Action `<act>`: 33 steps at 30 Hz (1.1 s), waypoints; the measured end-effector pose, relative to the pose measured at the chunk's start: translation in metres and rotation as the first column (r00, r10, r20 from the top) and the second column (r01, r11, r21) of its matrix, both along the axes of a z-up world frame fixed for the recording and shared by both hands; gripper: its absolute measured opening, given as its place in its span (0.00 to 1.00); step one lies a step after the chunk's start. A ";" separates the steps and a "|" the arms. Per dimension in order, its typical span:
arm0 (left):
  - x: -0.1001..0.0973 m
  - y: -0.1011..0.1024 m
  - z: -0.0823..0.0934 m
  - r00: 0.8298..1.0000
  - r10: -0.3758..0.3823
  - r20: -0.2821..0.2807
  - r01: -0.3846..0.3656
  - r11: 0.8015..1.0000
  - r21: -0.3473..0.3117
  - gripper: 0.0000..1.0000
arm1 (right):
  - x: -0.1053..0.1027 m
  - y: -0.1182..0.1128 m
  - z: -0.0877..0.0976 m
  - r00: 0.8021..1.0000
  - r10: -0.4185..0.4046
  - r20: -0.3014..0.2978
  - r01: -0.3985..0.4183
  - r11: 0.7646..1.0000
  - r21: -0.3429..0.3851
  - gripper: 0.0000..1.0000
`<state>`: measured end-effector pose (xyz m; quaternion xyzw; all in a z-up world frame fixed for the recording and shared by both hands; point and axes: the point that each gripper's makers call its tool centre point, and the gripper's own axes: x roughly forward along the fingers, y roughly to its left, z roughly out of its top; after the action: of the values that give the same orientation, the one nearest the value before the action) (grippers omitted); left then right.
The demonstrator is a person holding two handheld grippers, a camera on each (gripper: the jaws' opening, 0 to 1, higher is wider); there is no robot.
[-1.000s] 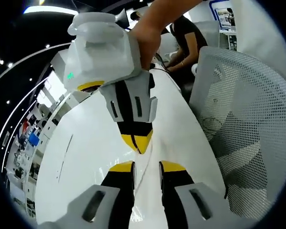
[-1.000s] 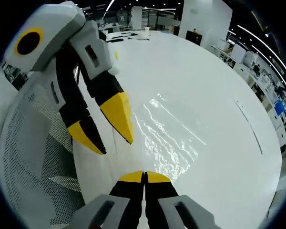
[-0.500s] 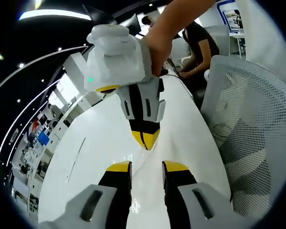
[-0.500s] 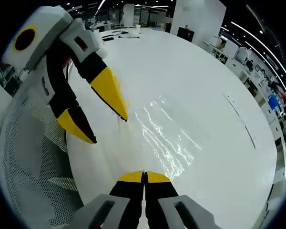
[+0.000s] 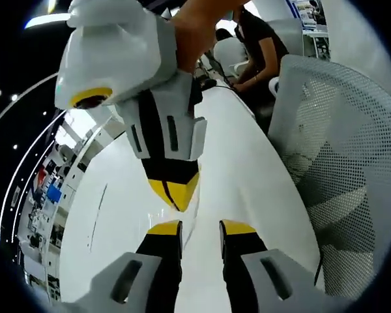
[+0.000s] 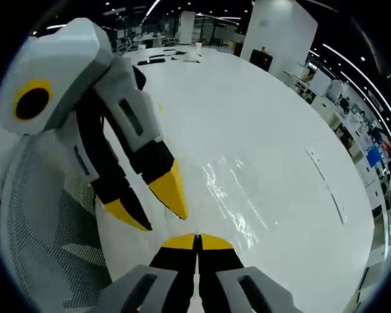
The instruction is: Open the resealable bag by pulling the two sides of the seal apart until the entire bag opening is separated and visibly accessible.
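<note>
My right gripper (image 6: 197,242) has its yellow tips pressed flat together at the near edge of the clear bag (image 6: 238,205), though I can't tell if any film is caught between them. The right gripper view catches the bag as one shiny, wrinkled sheet lying on the glossy white table (image 6: 260,124). My left gripper (image 5: 201,227) is spread apart over that table, and its view adds one white mesh chair (image 5: 339,150) and one person (image 5: 257,45) sitting at the far end.
</note>
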<state>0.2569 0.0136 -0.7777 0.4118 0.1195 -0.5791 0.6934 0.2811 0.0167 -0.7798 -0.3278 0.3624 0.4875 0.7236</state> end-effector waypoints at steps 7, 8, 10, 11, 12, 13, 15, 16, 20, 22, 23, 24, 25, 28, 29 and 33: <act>0.008 0.001 -0.004 1.000 0.018 -0.003 -0.018 1.000 0.017 0.13 | 0.018 0.001 0.019 0.996 -0.046 0.074 0.042 0.998 0.052 0.00; 0.009 0.001 -0.004 1.000 0.022 -0.008 -0.022 1.000 0.015 0.12 | 0.020 0.001 0.021 0.995 -0.050 0.084 0.045 0.997 0.057 0.00; 0.010 0.001 -0.003 1.000 0.026 -0.006 -0.026 1.000 0.015 0.09 | 0.026 0.001 0.028 0.992 -0.070 0.103 0.062 0.995 0.076 0.00; 0.012 0.001 -0.003 1.000 0.030 -0.009 -0.029 0.999 0.015 0.09 | 0.029 0.001 0.031 0.990 -0.077 0.117 0.067 0.994 0.084 0.00; 0.013 0.002 -0.003 1.000 0.029 -0.013 -0.028 0.999 0.018 0.08 | 0.034 0.001 0.035 0.987 -0.083 0.139 0.071 0.993 0.092 0.00; 0.015 0.004 -0.002 0.999 0.030 -0.014 -0.029 0.999 0.017 0.07 | 0.038 0.001 0.040 0.983 -0.097 0.158 0.081 0.991 0.105 0.00; 0.018 0.005 0.001 0.999 0.040 -0.019 -0.040 0.999 0.010 0.05 | 0.046 0.000 0.049 0.974 -0.124 0.189 0.101 0.987 0.127 0.00; 0.020 0.005 0.002 0.999 0.045 -0.020 -0.045 0.999 0.009 0.03 | 0.049 0.000 0.053 0.970 -0.138 0.201 0.110 0.984 0.141 0.00; 0.026 0.006 0.007 0.997 0.069 -0.020 -0.069 0.998 0.012 0.01 | 0.060 0.001 0.070 0.947 -0.196 0.255 0.145 0.968 0.207 0.00; 0.027 0.006 0.009 0.997 0.073 -0.009 -0.072 0.997 0.015 0.00 | 0.065 0.001 0.081 0.932 -0.210 0.296 0.143 0.962 0.234 0.00; 0.028 0.006 0.011 0.997 0.076 -0.011 -0.076 0.997 0.016 0.00 | 0.066 0.001 0.083 0.928 -0.210 0.308 0.139 0.961 0.237 0.00; 0.030 0.006 0.013 0.996 0.088 -0.010 -0.087 0.996 0.016 0.00 | 0.066 0.002 0.088 0.921 -0.210 0.328 0.131 0.960 0.247 0.00; 0.031 0.006 0.014 0.996 0.094 -0.009 -0.094 0.996 0.014 0.00 | 0.067 0.001 0.092 0.916 -0.215 0.338 0.132 0.958 0.253 0.00; 0.036 0.004 0.021 0.994 0.111 -0.003 -0.111 0.994 0.002 0.00 | 0.070 0.000 0.099 0.902 -0.217 0.372 0.123 0.957 0.261 0.00; 0.038 0.004 0.021 0.993 0.117 0.001 -0.117 0.993 0.001 0.00 | 0.072 0.000 0.100 0.900 -0.221 0.375 0.123 0.956 0.268 0.00; 0.044 0.004 0.019 0.991 0.135 0.005 -0.135 0.991 0.002 0.00 | 0.075 -0.001 0.096 0.899 -0.218 0.381 0.122 0.958 0.260 0.00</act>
<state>0.3005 0.0175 -0.7585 0.4049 0.1463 -0.5296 0.7309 0.3565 0.0155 -0.6835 -0.3026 0.1729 0.3821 0.8559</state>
